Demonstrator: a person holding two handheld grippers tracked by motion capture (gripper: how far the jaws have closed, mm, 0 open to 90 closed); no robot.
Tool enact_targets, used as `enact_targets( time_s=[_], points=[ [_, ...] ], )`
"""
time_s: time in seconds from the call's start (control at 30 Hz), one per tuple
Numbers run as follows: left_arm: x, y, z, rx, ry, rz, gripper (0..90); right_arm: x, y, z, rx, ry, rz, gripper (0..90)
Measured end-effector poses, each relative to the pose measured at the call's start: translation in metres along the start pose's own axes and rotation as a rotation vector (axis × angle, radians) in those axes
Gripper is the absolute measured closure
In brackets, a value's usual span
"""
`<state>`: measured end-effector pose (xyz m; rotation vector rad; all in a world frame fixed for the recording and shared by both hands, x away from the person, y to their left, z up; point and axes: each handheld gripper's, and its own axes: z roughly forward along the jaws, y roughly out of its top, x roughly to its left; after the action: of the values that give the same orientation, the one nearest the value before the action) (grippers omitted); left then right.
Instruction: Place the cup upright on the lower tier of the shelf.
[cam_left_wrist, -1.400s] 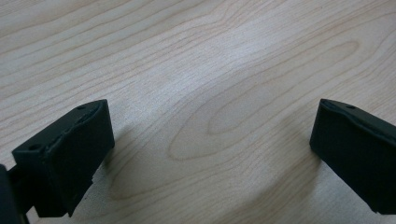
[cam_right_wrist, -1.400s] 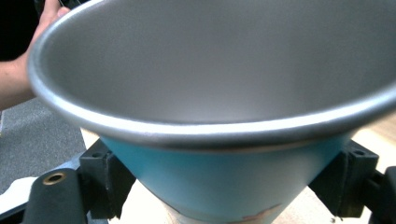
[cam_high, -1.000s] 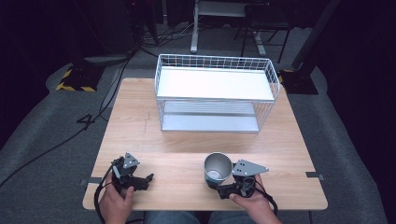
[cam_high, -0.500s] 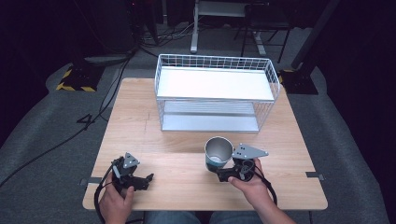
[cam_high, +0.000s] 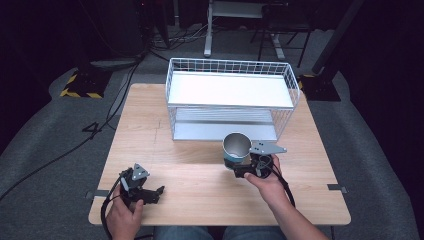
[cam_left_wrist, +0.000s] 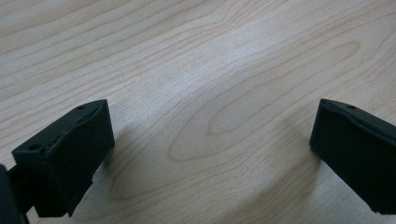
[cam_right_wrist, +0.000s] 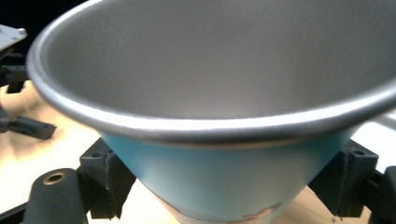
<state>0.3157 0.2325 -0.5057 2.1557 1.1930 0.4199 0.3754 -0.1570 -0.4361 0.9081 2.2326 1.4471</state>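
Note:
A metal cup (cam_high: 236, 148) with a light blue outside and a silver inside is held upright above the table, just in front of the wire basket (cam_high: 230, 97). My right gripper (cam_high: 239, 165) is shut on the cup's lower part. In the right gripper view the cup (cam_right_wrist: 219, 121) is very close, with a black jaw pressed on each side of its blue wall. My left gripper (cam_high: 156, 192) rests low over the table's front left, held by a hand. Its jaws stand wide apart in the left gripper view, with bare wood (cam_left_wrist: 205, 116) between them.
The white wire basket stands at the back middle of the wooden table (cam_high: 150, 125) and has a white top shelf and a lower shelf. Cables (cam_high: 95, 130) and metal stands lie on the grey floor around the table.
My right gripper has carried the cup up and away from the front edge, toward the basket. The left gripper has stayed in place.

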Motion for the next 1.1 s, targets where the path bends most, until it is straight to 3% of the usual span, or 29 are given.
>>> enact_targets(
  time_s=[0.4, 0.63, 0.8, 1.1],
  points=[
    [0.000, 0.000, 0.000, -0.004, 0.001, 0.000, 0.2, -0.021, 0.018, 0.030, -0.011, -0.076, 0.018, 19.2],
    [0.000, 0.000, 0.000, -0.001, 0.000, -0.001, 0.2, -0.026, 0.022, 0.048, -0.009, -0.108, 0.026, 19.3],
    [0.000, 0.000, 0.000, 0.001, -0.001, 0.000, 0.2, -0.032, 0.026, 0.064, -0.024, -0.141, 0.073, 19.3],
    [0.000, 0.000, 0.000, 0.002, -0.001, 0.000, 0.2, -0.044, 0.028, 0.079, -0.022, -0.177, 0.094, 19.3]
  ],
)
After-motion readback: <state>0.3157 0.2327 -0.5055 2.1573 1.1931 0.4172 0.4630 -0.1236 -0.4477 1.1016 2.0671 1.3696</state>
